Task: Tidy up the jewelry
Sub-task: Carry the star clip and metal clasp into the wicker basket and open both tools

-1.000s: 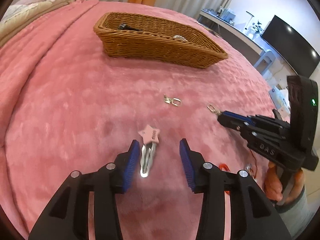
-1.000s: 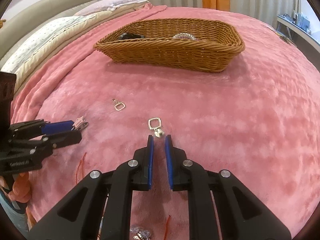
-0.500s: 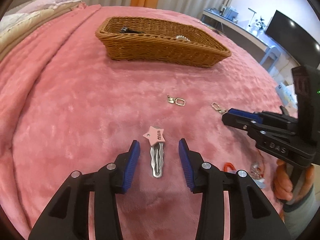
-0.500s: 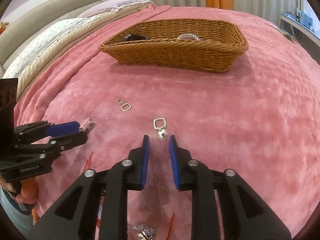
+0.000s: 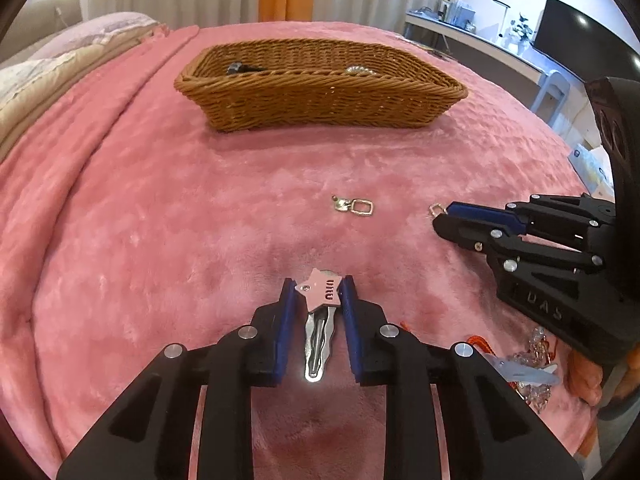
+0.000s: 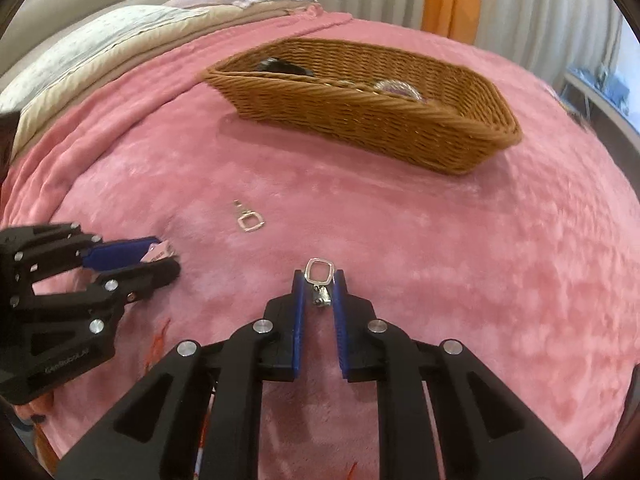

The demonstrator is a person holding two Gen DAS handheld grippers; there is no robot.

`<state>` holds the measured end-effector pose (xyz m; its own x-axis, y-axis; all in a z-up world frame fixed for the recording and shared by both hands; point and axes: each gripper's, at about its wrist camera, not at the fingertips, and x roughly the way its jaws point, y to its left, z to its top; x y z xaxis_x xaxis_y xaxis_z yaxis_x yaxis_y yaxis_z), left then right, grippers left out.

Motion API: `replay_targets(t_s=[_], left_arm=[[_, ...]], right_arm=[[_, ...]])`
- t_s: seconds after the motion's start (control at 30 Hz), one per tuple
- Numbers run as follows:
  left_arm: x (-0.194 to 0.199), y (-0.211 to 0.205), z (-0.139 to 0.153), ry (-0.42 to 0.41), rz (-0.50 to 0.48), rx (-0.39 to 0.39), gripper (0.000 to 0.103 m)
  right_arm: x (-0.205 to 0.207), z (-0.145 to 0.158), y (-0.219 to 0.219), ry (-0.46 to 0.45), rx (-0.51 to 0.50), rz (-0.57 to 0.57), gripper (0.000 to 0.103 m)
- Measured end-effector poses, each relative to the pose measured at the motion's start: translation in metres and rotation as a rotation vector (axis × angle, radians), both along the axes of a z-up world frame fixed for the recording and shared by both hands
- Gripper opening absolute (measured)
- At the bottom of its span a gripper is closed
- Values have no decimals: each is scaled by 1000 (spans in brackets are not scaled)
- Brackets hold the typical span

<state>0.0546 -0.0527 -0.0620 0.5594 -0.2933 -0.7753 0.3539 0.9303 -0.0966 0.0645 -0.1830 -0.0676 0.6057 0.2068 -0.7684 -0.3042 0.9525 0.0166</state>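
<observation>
A pink star hair clip point(image 5: 320, 296) with a silver body lies on the pink blanket. My left gripper point(image 5: 318, 286) is closing on it, and both blue pads touch the star's points. In the right wrist view that gripper point(image 6: 160, 260) shows at the left with the clip point(image 6: 158, 254) at its tip. My right gripper point(image 6: 319, 280) is closing on a silver earring point(image 6: 319, 274) with a square ring, which is pinched between its pads. A second matching earring point(image 5: 354, 206) point(image 6: 250, 220) lies loose between the grippers and the wicker basket point(image 5: 320, 100) point(image 6: 360, 120).
The basket holds a dark item point(image 5: 240, 68) and a beaded piece point(image 5: 360, 70). An orange cord point(image 5: 480, 340), crystal jewelry point(image 5: 536, 344) and a pale blue clip point(image 5: 520, 370) lie near the front right. Pillows point(image 6: 100, 40) lie at the left, a desk and screen point(image 5: 580, 40) beyond the bed.
My left jaws have narrowed from wide apart onto the star clip. My right jaws opened a little, moved forward around the earring and closed on it.
</observation>
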Motion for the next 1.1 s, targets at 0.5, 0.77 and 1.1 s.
replay_targets(t_s=[0.5,0.77,1.1], left_arm=[[-13,9,63,-183,-17,-110,21],[25,5,115,-285,2,-156,21],[124,-18,121,-278,51,-198,21]], right_arm=[[-18,75,-16,-170,79,2,11],[24,125,-39,-271,112,-59,11],[136,120,-66,-161,222,-108,11]])
